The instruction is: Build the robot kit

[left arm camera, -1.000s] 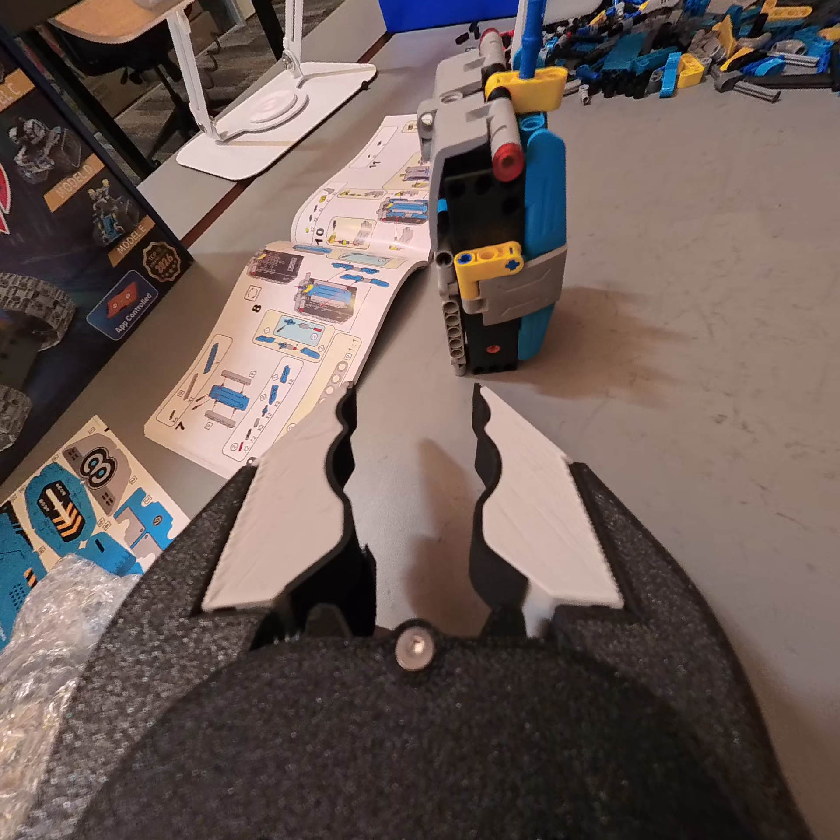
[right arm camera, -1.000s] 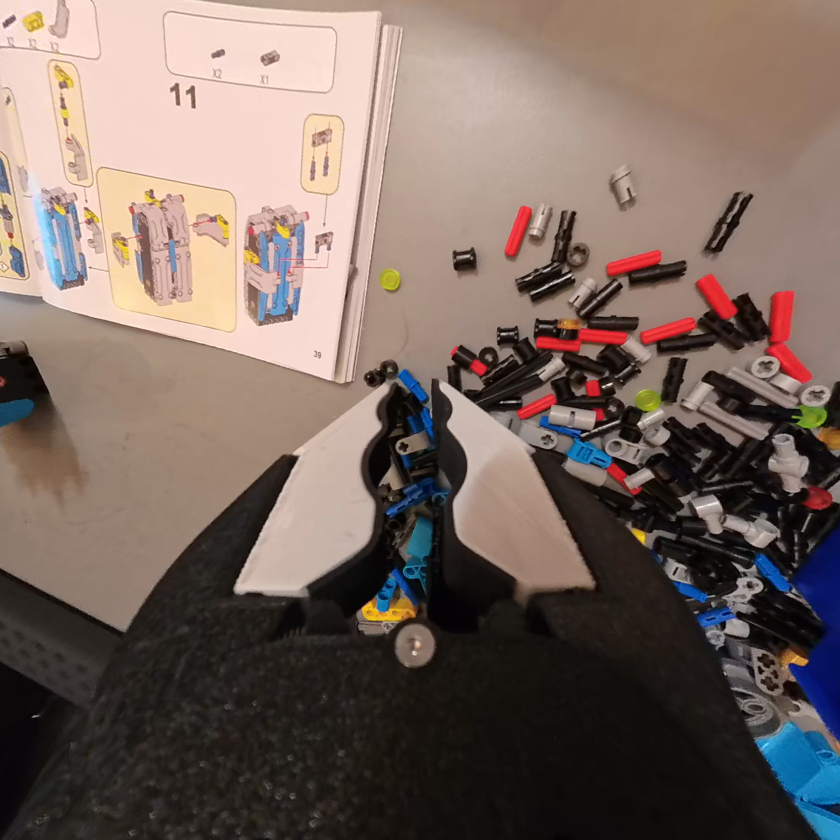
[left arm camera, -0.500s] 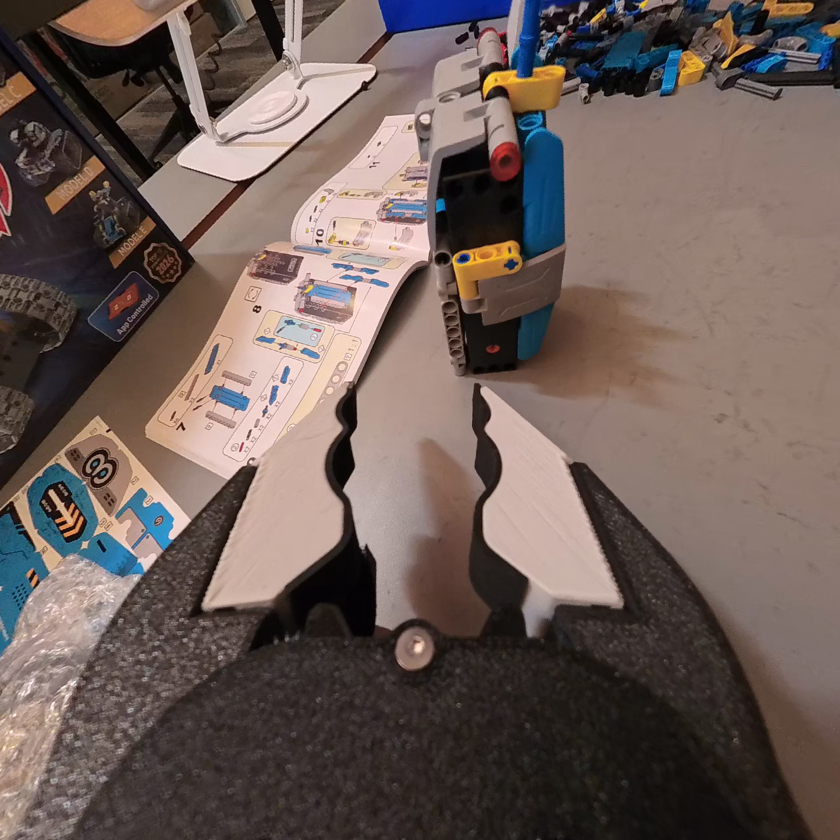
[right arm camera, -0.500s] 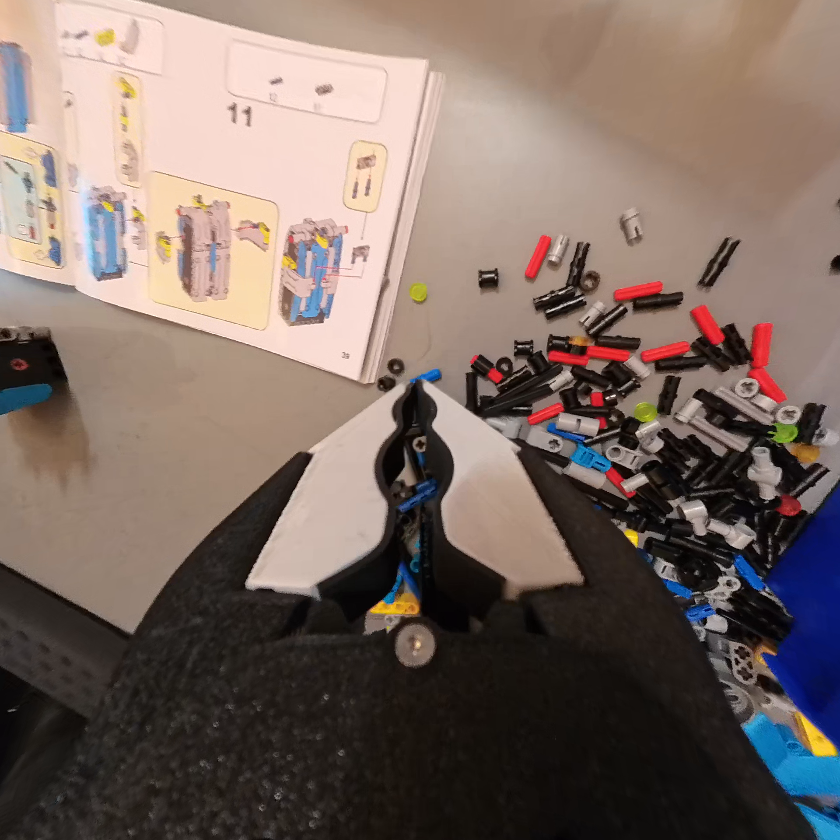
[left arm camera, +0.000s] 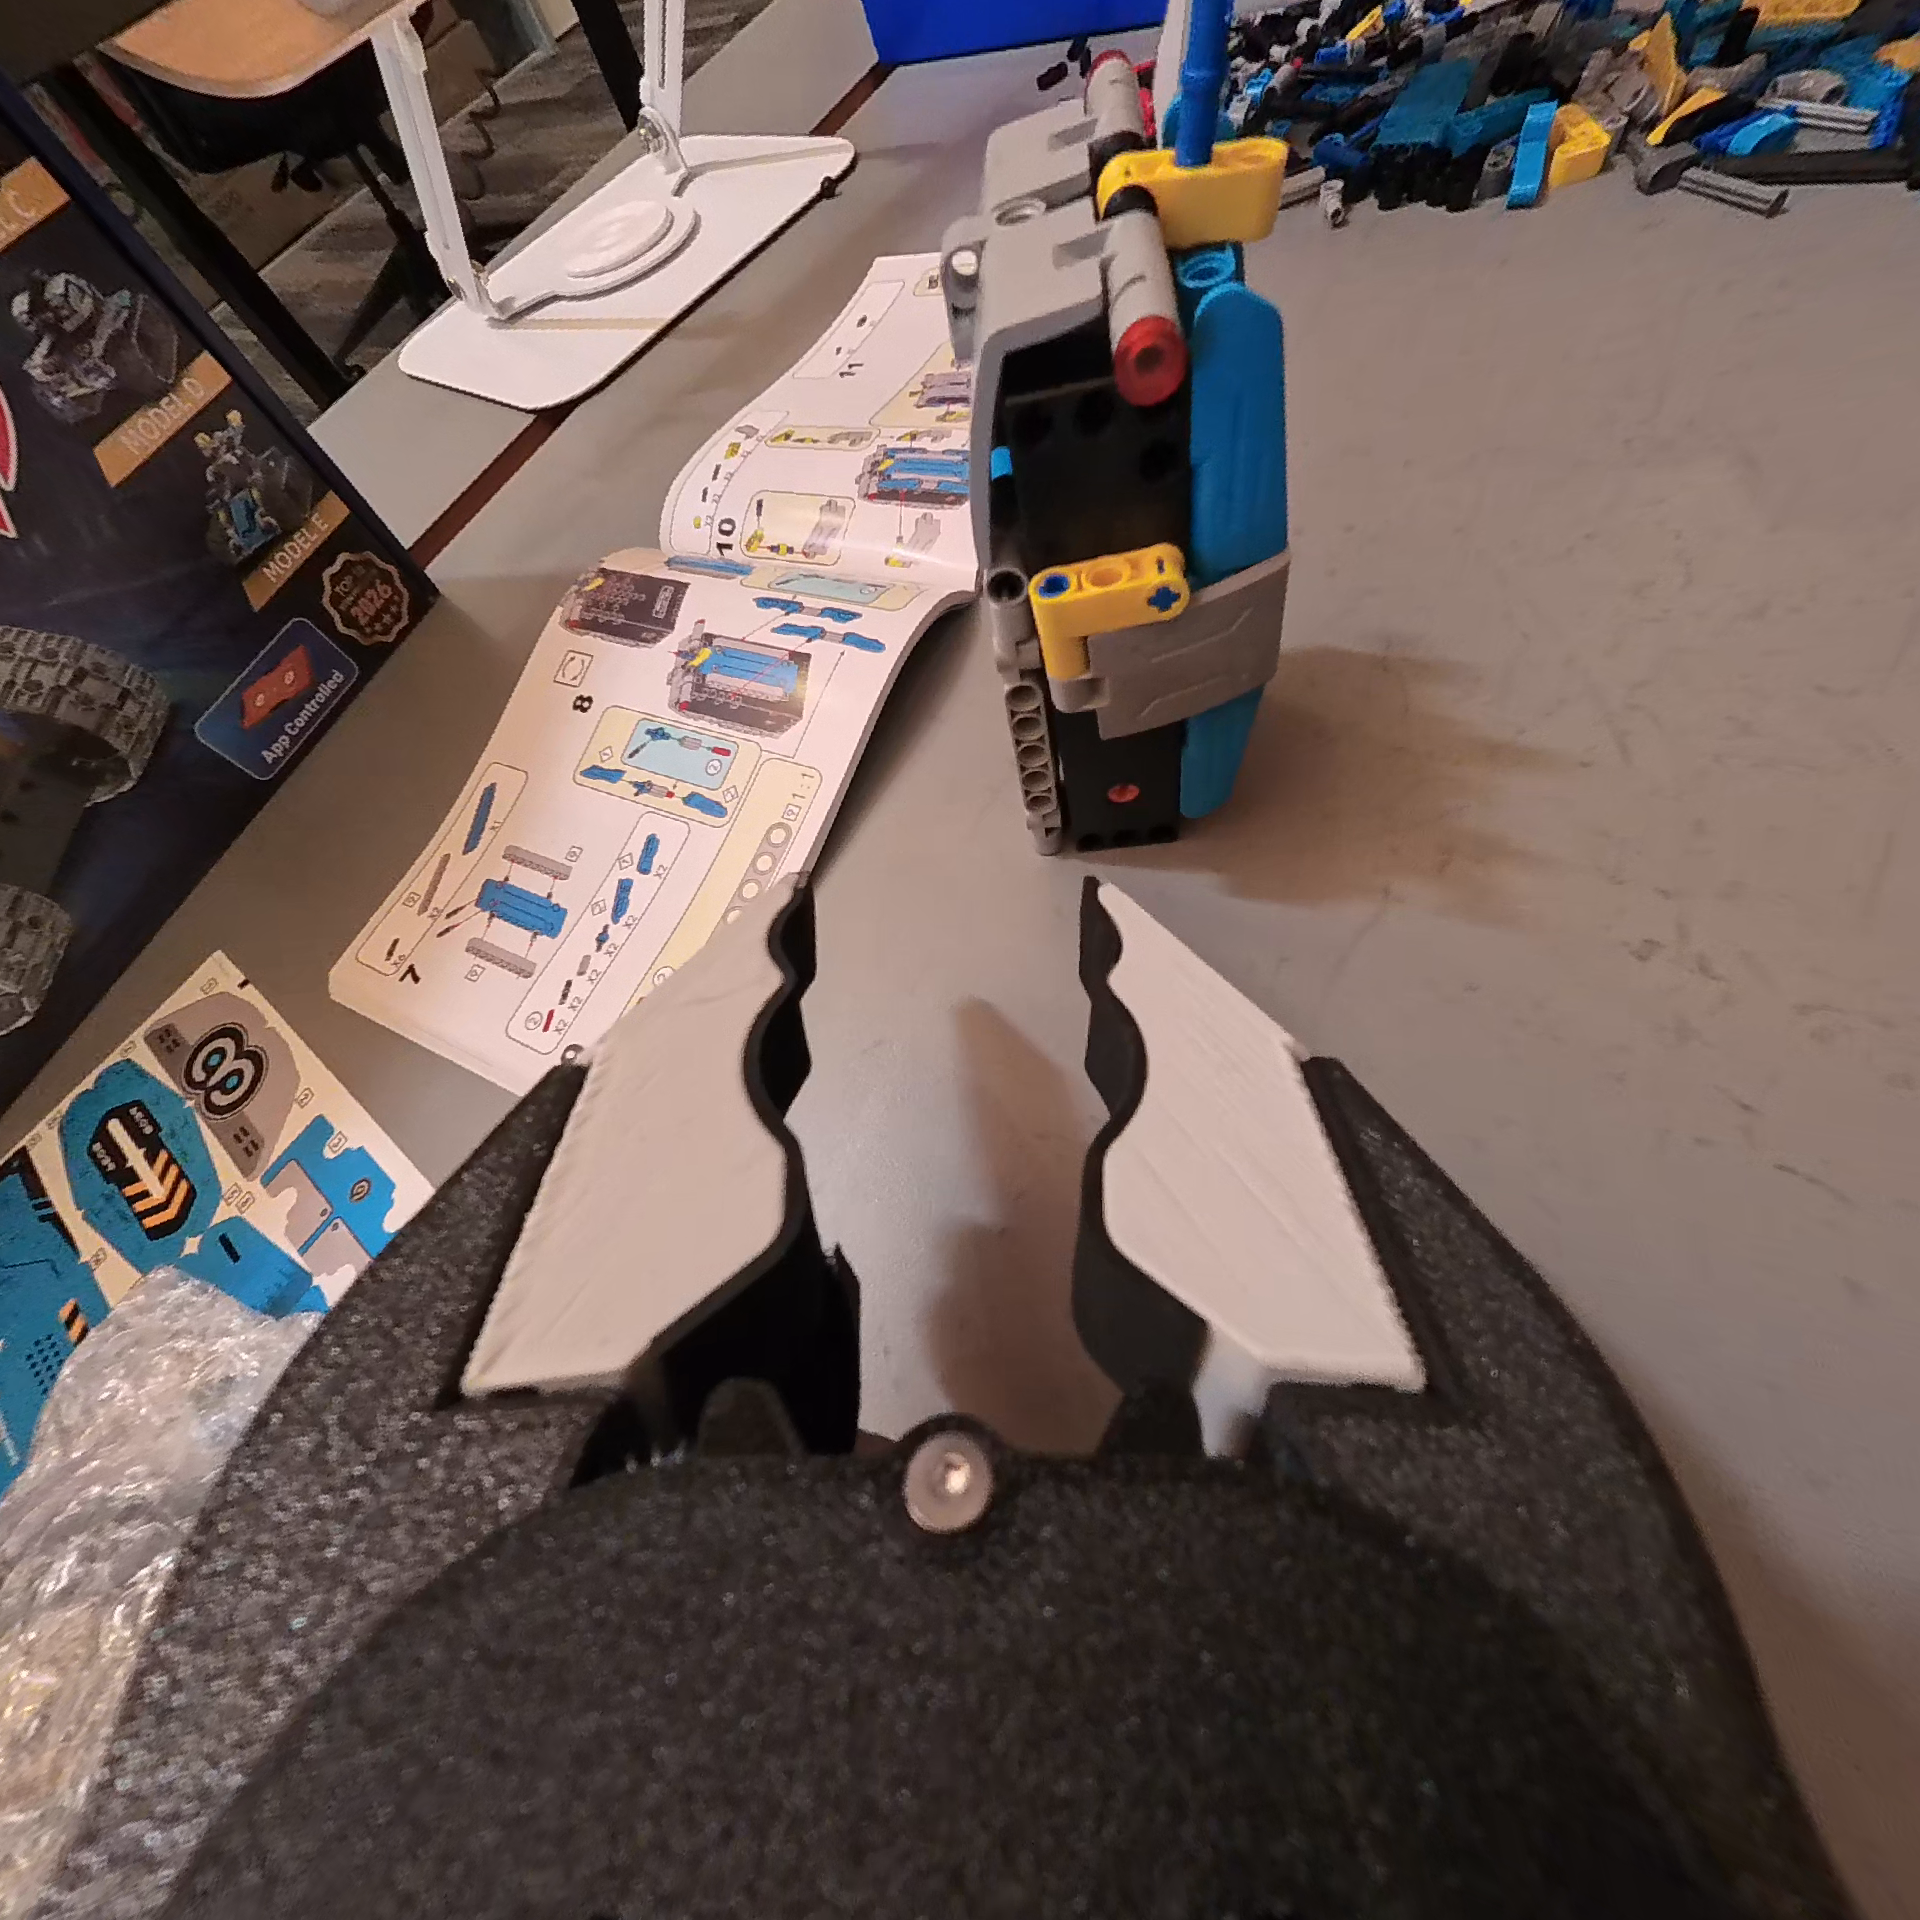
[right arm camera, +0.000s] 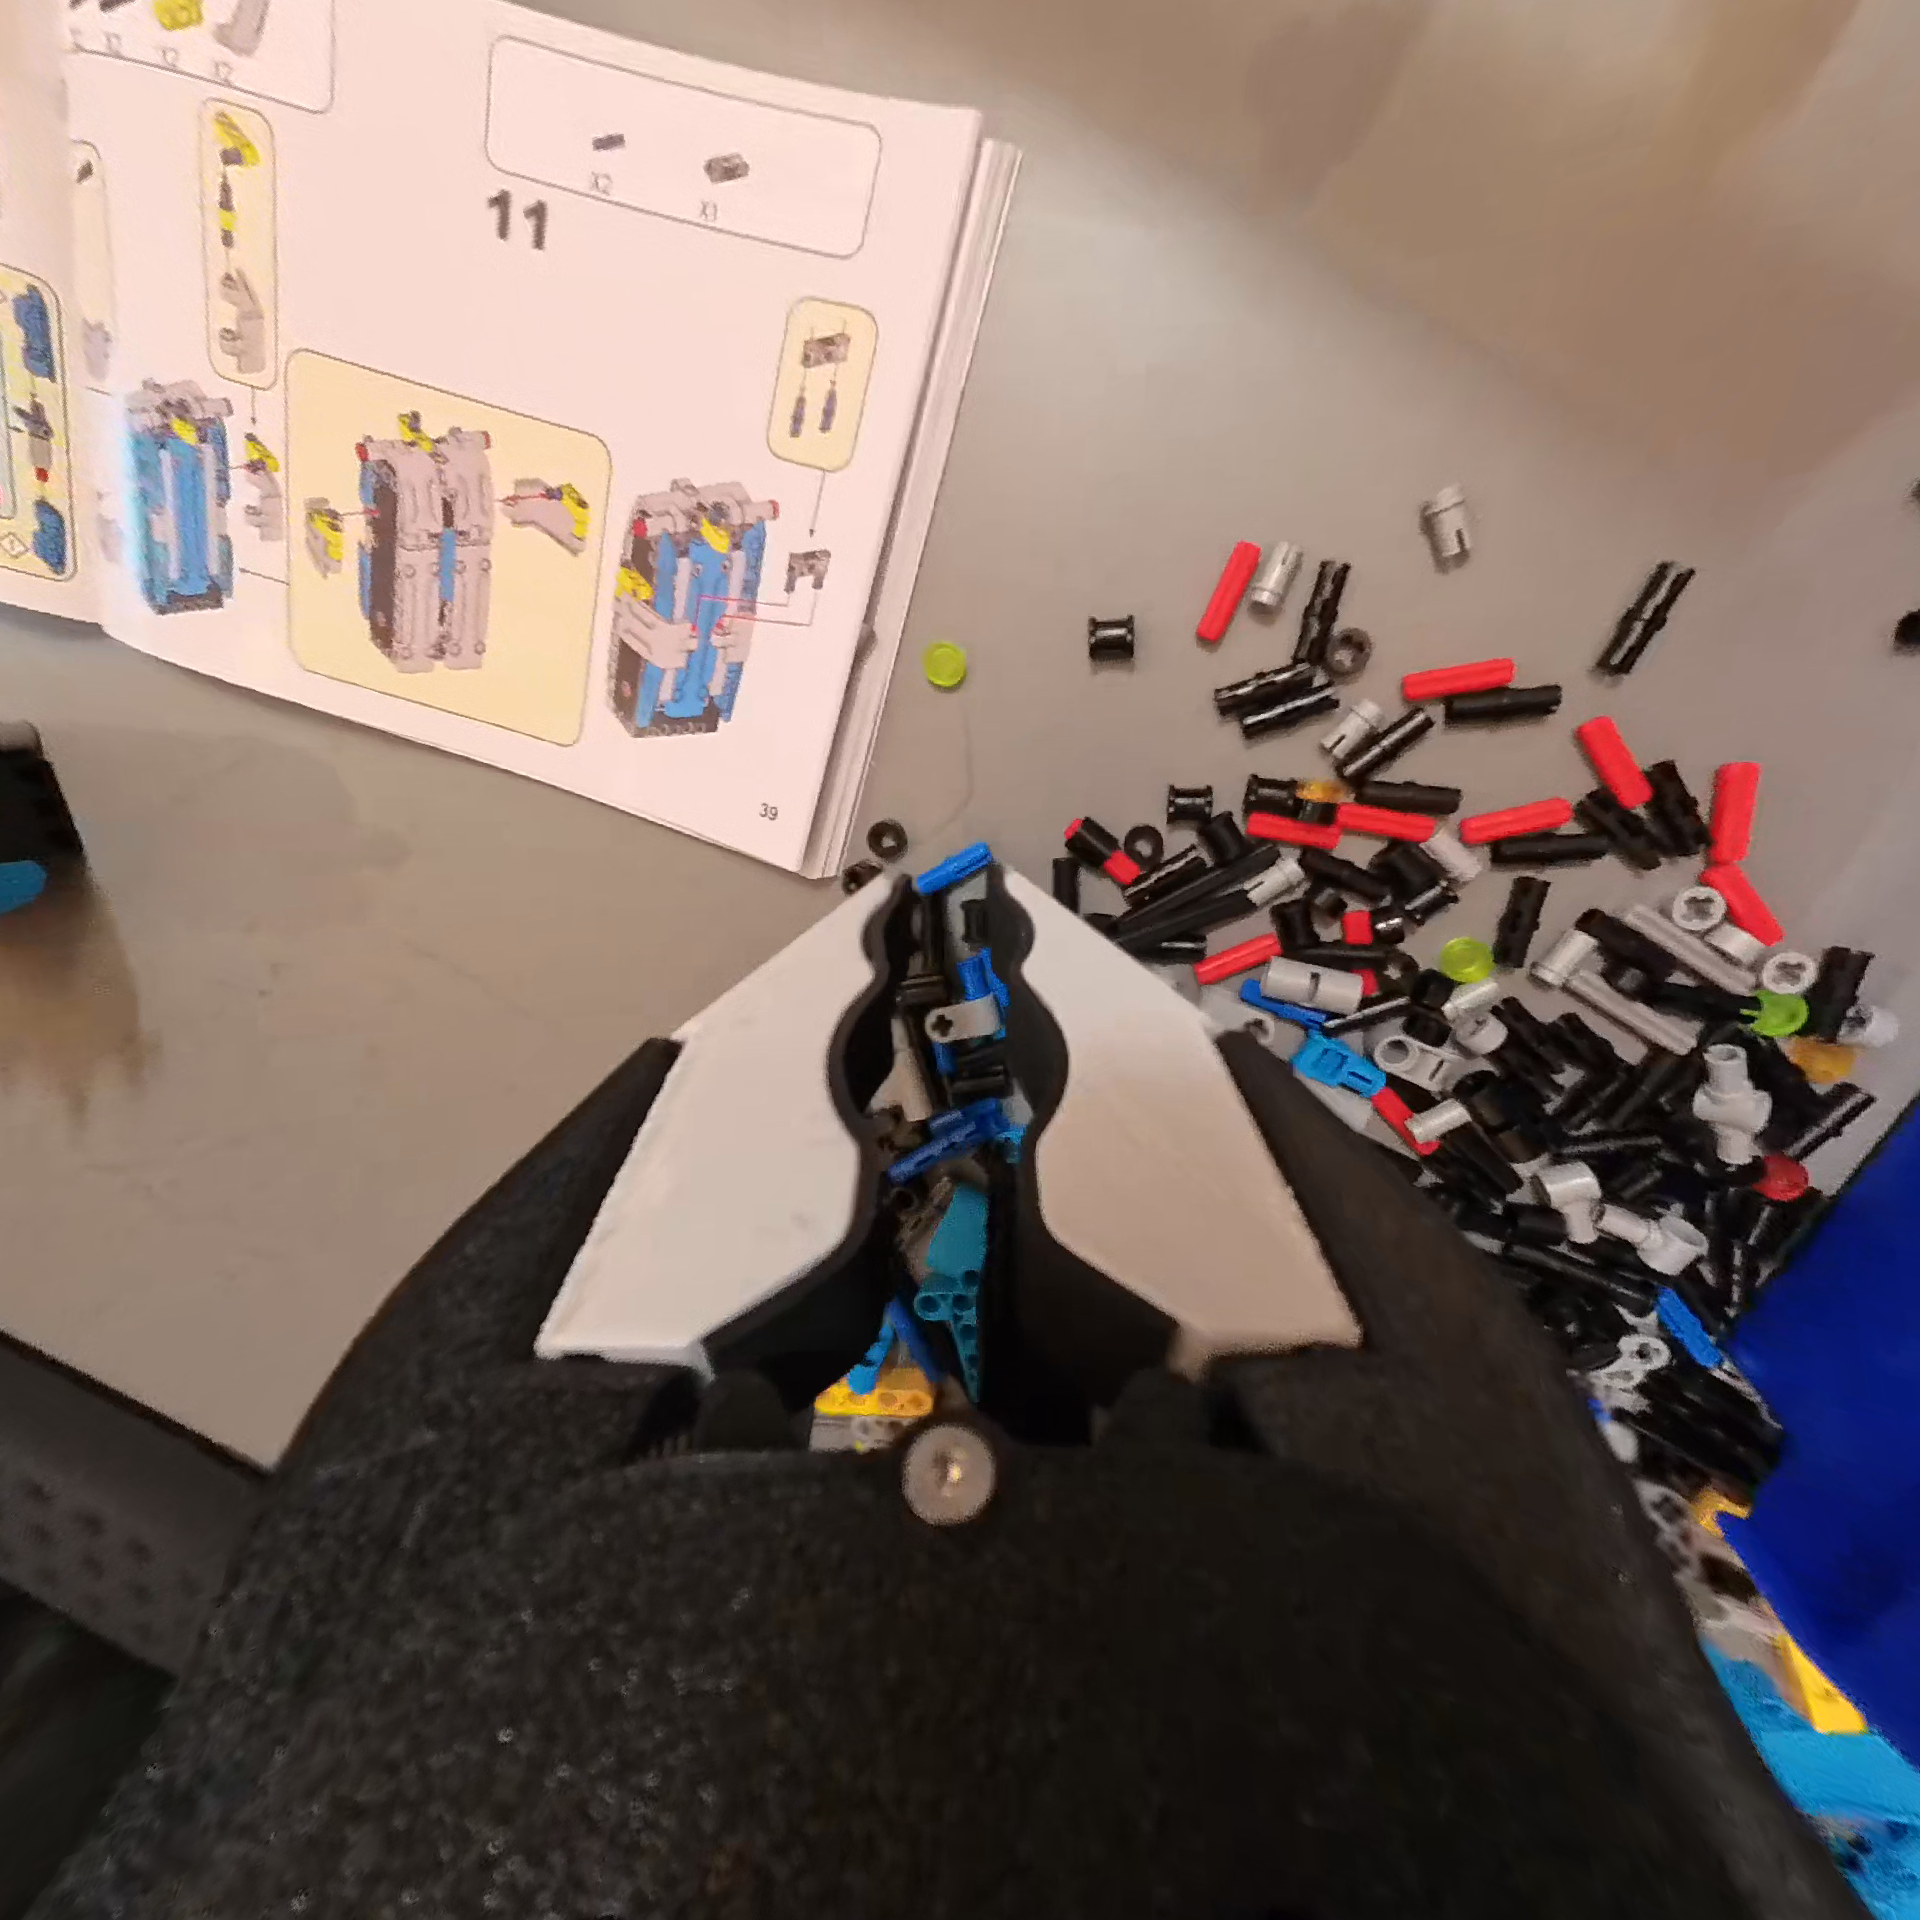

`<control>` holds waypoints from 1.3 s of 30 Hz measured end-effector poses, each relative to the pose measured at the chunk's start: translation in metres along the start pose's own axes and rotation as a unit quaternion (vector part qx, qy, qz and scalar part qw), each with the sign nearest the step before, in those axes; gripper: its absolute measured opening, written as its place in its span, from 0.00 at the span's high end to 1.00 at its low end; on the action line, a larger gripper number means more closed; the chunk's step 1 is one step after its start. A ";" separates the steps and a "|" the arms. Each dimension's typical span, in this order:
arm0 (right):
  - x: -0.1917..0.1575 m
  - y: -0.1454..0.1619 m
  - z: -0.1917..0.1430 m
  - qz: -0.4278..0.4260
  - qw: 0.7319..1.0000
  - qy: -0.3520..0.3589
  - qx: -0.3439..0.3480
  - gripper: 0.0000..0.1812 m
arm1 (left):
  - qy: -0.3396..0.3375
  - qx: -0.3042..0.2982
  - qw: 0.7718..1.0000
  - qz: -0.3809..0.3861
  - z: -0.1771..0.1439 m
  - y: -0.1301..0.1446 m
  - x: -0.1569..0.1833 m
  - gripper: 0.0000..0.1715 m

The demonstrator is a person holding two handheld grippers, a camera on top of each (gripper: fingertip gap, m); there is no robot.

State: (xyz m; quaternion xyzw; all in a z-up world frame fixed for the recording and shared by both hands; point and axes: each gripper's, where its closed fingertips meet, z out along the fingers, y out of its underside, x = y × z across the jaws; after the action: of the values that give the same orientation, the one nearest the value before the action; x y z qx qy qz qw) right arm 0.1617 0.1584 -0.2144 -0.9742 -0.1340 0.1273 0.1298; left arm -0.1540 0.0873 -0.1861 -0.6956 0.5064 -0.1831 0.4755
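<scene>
The left gripper hovers low over the grey table, fingers spread wide with nothing between them, tips just short of the upright brick model, a black, grey and blue block with yellow connectors and a red-tipped pin. Left of the model, touching its side, lies the open instruction booklet; further left of it a sticker sheet, some crinkled clear plastic wrap and the dark product box. Behind the booklet stands a white lamp base, and beyond the model on its right sprawls a heap of blue and yellow parts. Over to the right gripper: fingers drawn almost together at the tips, and a small blue pin shows right at those tips, though I cannot tell whether it is pinched or just lying beneath. Under the fingers and off to the right spreads the pile of black, red and grey pins. A little lime-green round stud sits apart, between the pile and the booklet's page edge, which lies up and left of the tips.
</scene>
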 end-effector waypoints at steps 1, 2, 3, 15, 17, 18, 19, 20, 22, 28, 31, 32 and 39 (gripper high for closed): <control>-0.001 0.001 0.001 0.003 1.000 -0.006 -0.003 0.93 | 0.000 0.000 1.000 0.000 0.000 0.000 0.000 0.70; 0.000 0.002 0.003 0.005 1.000 -0.004 -0.007 0.92 | 0.000 0.000 1.000 -0.001 0.000 0.000 0.000 0.70; 0.002 0.003 0.005 0.003 1.000 0.002 -0.012 0.92 | 0.000 0.000 1.000 -0.001 0.000 0.000 0.000 0.70; 0.007 -0.001 0.004 -0.017 1.000 0.026 -0.005 1.00 | 0.000 0.000 1.000 0.002 0.000 0.000 0.000 0.70; 0.004 -0.008 -0.001 -0.022 0.999 0.019 0.018 1.00 | 0.000 -0.001 1.000 0.002 0.000 0.000 0.001 0.70; 0.002 -0.011 -0.002 -0.018 0.999 0.011 0.025 0.96 | 0.000 -0.001 1.000 0.002 0.000 0.000 0.001 0.70; -0.001 -0.011 0.000 -0.011 1.000 0.001 0.024 0.91 | 0.000 -0.001 1.000 0.002 0.000 0.000 0.001 0.70; -0.002 -0.010 0.002 -0.008 1.000 -0.004 0.019 0.89 | 0.000 -0.001 1.000 0.001 0.000 0.000 0.001 0.70; -0.003 -0.009 0.007 -0.010 1.000 0.001 0.011 0.89 | 0.000 -0.001 1.000 0.002 0.000 0.000 0.001 0.70; 0.000 -0.008 0.012 -0.005 1.000 0.021 0.001 0.96 | 0.000 -0.002 1.000 0.003 0.000 0.001 0.001 0.70; 0.001 -0.008 0.014 -0.007 1.000 0.029 0.001 0.98 | 0.000 -0.002 1.000 0.004 0.000 0.001 0.001 0.70; 0.001 -0.008 0.014 -0.007 1.000 0.030 0.001 0.98 | 0.000 -0.003 1.000 0.004 0.000 0.001 0.001 0.70; -0.040 -0.005 -0.008 -0.072 0.995 -0.067 0.013 0.98 | 0.000 -0.002 1.000 0.004 0.000 0.001 0.001 0.70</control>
State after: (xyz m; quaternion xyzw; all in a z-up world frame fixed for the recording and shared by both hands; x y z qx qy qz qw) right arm 0.1259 0.1494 -0.1976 -0.9494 -0.2106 0.1843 0.1423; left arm -0.1541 0.0865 -0.1870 -0.6947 0.5094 -0.1803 0.4748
